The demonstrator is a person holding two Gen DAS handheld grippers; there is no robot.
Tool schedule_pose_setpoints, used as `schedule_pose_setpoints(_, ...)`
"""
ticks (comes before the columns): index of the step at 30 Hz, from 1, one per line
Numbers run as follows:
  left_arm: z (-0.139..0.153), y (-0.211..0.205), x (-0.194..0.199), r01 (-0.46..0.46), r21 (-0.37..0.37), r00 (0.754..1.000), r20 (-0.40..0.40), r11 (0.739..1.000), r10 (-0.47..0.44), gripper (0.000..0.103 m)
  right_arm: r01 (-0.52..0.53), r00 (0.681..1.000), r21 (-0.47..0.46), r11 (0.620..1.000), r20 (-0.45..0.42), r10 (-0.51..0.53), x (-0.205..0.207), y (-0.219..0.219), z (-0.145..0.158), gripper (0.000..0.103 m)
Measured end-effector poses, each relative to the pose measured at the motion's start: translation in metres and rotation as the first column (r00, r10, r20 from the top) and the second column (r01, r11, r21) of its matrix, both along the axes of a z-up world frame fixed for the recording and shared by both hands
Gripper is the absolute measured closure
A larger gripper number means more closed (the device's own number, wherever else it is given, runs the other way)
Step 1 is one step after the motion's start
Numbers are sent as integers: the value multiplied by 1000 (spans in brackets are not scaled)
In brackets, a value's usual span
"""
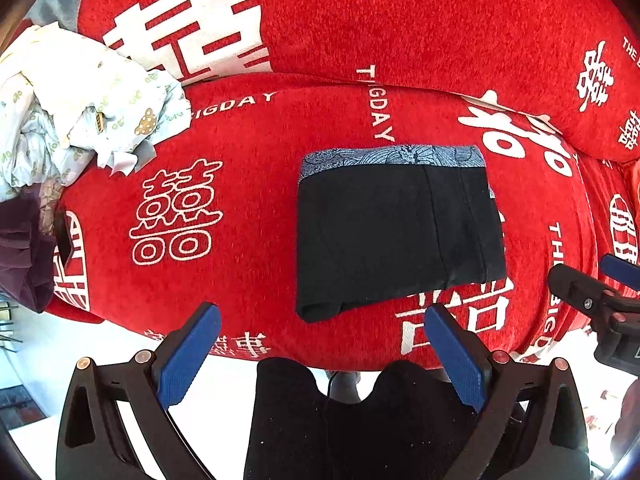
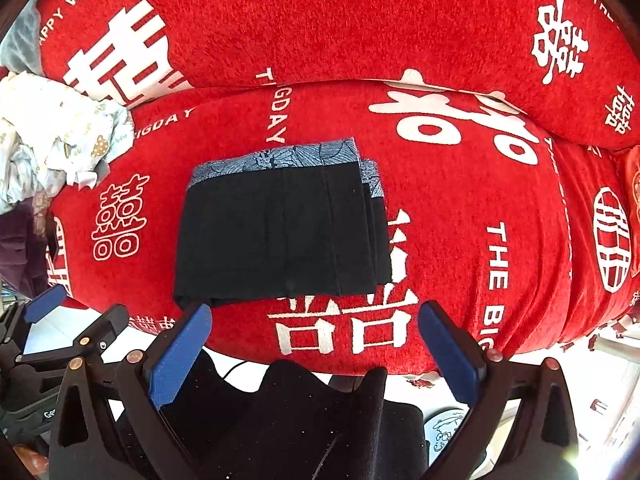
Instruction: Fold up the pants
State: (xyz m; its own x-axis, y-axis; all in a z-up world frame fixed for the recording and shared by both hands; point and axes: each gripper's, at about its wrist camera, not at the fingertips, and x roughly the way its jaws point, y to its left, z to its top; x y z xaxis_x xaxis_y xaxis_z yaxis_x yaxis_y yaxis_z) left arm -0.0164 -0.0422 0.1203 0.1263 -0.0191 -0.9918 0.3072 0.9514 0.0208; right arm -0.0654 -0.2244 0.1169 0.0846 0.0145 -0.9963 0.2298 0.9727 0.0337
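Note:
The black pants (image 1: pixel 384 236) lie folded into a compact rectangle on the red seat cushion (image 1: pixel 240 168), with a blue patterned waistband (image 1: pixel 392 157) along the far edge. They also show in the right wrist view (image 2: pixel 276 236). My left gripper (image 1: pixel 322 322) is open and empty, held back from the near edge of the pants. My right gripper (image 2: pixel 314 320) is open and empty, just in front of the pants' near edge. The right gripper also shows at the right edge of the left wrist view (image 1: pixel 600 284). The left gripper appears at the lower left of the right wrist view (image 2: pixel 76 312).
A red back cushion (image 1: pixel 400 20) with white characters rises behind the seat. A crumpled pile of pale printed cloth (image 1: pixel 72 108) lies at the far left, with a dark purple garment (image 1: pixel 24 248) below it. The seat's front edge (image 2: pixel 360 368) drops to a white floor.

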Motion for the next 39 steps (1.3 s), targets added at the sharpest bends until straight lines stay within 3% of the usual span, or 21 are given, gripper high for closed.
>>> schedule_pose_setpoints(39, -5, -8, 3, 0, 30, 1000, -5, 1000, 0, 1, -49, 998, -53, 997, -42, 47, 9, 3, -10, 0)
